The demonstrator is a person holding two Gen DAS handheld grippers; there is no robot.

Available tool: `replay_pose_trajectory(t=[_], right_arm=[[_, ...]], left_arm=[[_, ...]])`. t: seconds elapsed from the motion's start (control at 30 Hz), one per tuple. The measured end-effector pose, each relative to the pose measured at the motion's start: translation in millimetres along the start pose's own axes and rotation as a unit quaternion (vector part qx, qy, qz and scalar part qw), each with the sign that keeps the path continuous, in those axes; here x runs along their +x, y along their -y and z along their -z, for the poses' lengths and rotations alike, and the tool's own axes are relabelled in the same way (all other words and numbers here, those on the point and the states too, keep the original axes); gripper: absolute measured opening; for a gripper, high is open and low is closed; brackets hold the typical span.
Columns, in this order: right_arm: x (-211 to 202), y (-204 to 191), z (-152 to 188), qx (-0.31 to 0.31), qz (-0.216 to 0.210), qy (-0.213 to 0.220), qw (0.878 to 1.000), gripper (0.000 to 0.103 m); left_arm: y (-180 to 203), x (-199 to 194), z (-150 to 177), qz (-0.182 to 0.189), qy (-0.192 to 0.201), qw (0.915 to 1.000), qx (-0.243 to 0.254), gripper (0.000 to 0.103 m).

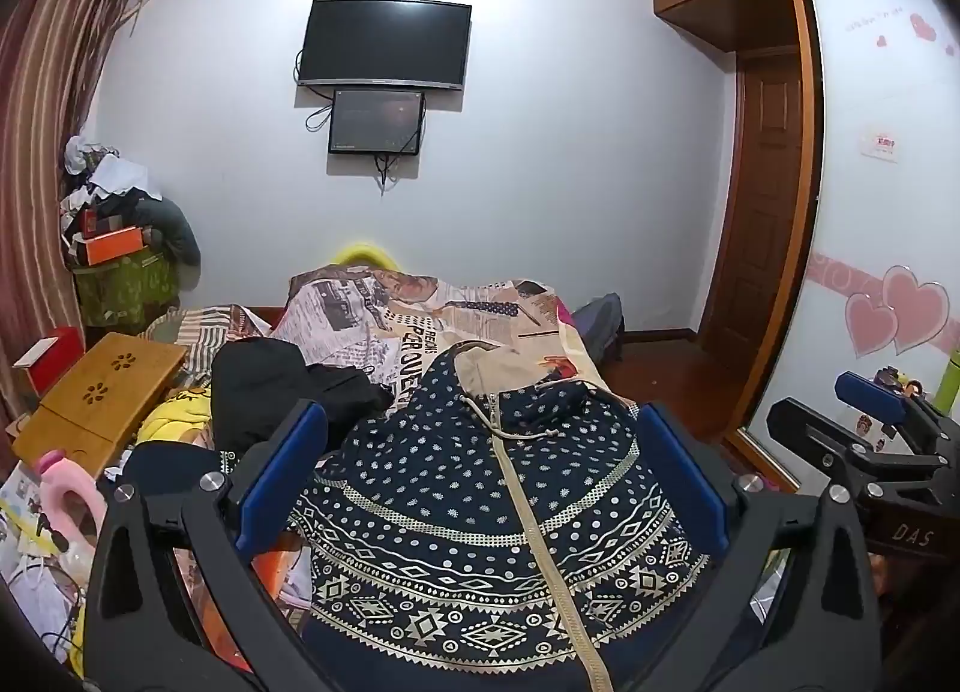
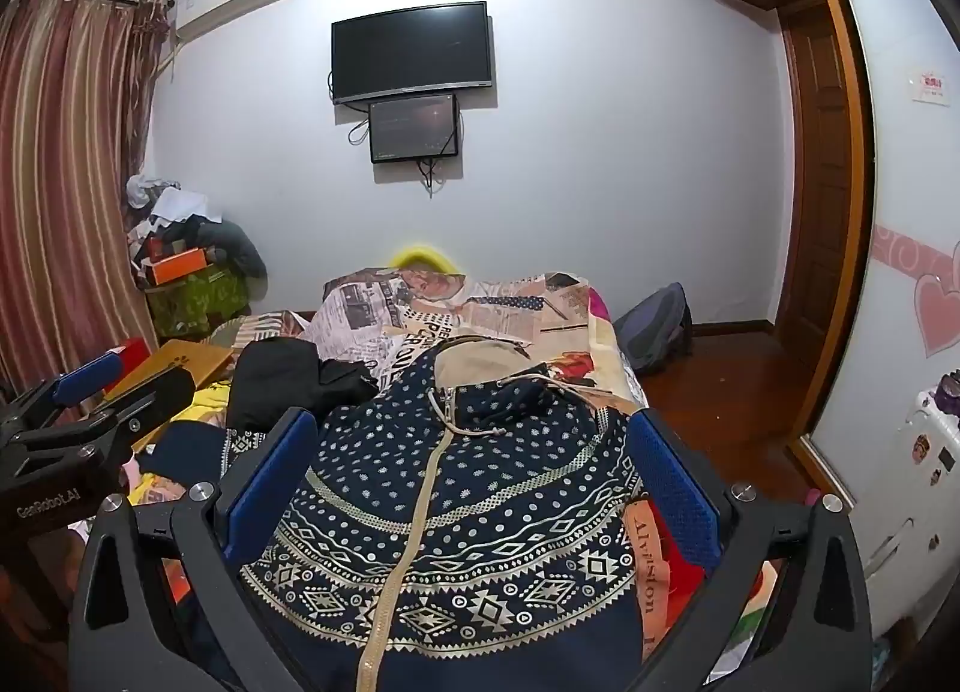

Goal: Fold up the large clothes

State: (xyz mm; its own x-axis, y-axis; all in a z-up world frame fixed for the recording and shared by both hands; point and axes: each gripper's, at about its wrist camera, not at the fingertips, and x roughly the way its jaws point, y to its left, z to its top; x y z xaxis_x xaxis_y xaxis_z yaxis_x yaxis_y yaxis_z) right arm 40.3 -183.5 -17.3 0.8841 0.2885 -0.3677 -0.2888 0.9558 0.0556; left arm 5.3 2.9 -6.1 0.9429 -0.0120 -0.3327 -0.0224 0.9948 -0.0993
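Two grippers hang above a bed, both with jaws spread wide and nothing between them. The left gripper (image 1: 483, 482) has its blue fingers (image 1: 282, 476) on either side of the view, and below the gap lies the navy hooded jacket (image 1: 480, 512). The right gripper (image 2: 474, 488) looks down on the same jacket (image 2: 456, 512) in the same way — whether the pads touch the cloth I cannot tell.

The jacket lies flat on the near part of the bed, front side up, with a beige zipper (image 1: 528, 512) running along its middle and pale dots and diamond bands across the body. Its hood (image 2: 480, 359), beige inside, points away toward the far wall. A drawstring (image 2: 510, 398) lies curled near the collar.

Beyond the hood, a newspaper-print quilt (image 1: 420, 314) covers the far end of the bed. A black garment (image 1: 270, 386) sits to the left of the jacket, just beside it. Further left is a wooden lap desk (image 1: 102, 398) among scattered things. On the wall hangs a dark television (image 2: 414, 50) — a smaller screen (image 2: 414, 128) is just under it.
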Motion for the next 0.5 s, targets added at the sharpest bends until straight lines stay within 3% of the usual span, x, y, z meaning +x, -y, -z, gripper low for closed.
replay_pose_trajectory(t=[0.5], right_arm=[[2.8,1.8,1.7,-0.003,-0.003,-0.002,1.0,0.102]], left_arm=[[-1.3,2.0,1.1,0.003,-0.003,1.0,0.0,0.103]])
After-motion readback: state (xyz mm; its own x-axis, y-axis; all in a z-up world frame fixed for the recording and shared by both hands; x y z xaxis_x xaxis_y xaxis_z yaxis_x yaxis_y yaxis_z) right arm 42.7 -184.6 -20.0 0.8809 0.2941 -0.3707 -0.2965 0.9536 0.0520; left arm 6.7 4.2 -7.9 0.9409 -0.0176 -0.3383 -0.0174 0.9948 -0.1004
